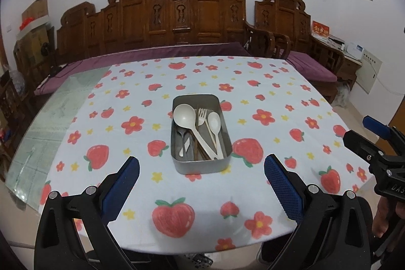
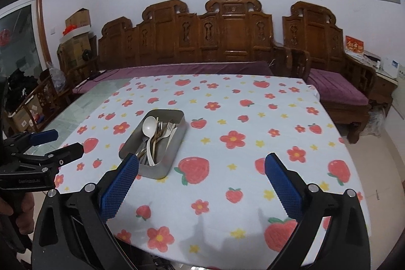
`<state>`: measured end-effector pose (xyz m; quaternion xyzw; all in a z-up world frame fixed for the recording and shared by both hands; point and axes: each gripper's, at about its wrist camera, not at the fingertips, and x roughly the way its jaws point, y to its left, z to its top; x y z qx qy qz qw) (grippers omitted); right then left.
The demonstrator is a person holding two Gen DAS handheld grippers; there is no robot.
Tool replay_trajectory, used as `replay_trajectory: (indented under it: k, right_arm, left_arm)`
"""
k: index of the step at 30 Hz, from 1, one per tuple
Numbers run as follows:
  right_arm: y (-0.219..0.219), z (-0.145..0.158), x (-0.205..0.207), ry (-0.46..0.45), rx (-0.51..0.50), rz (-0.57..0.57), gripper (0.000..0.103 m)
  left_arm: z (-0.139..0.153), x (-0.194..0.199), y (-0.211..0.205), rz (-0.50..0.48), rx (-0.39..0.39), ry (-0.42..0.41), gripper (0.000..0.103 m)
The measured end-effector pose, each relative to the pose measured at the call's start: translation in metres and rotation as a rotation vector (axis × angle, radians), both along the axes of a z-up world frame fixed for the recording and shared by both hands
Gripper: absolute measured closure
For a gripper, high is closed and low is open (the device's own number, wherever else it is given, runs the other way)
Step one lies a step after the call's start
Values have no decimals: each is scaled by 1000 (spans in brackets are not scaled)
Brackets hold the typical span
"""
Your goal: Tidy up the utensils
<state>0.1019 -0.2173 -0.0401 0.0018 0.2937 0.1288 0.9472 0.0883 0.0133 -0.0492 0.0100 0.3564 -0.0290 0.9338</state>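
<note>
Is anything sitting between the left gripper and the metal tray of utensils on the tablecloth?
Nothing visible. The left gripper is open and faces the metal tray across bare strawberry tablecloth. The right gripper is also open and off to the side, not in that path. The utensils lie uncovered inside the tray.

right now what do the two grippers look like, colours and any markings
Both match: the left gripper and right gripper have glossy black plastic frames with silver screw heads, and jaws faced with blue cross-hatched rubber pads. White lettering is embossed on each body, too small to read fully. A bare hand grips the left one's handle; no sleeve or cables show.
</note>
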Motion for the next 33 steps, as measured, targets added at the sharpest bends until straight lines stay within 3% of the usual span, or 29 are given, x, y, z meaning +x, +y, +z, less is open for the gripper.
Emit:
replay_trajectory:
  k: [14, 33]
  right_arm:
    - [-14, 54, -54, -137, 3, -26, 3]
    - [-26, 113, -91, -288, 2, -85, 3]
  left_arm:
    - [60, -49, -20, -24, -27, -134, 8]
    - [127, -86, -27, -3, -37, -306, 8]
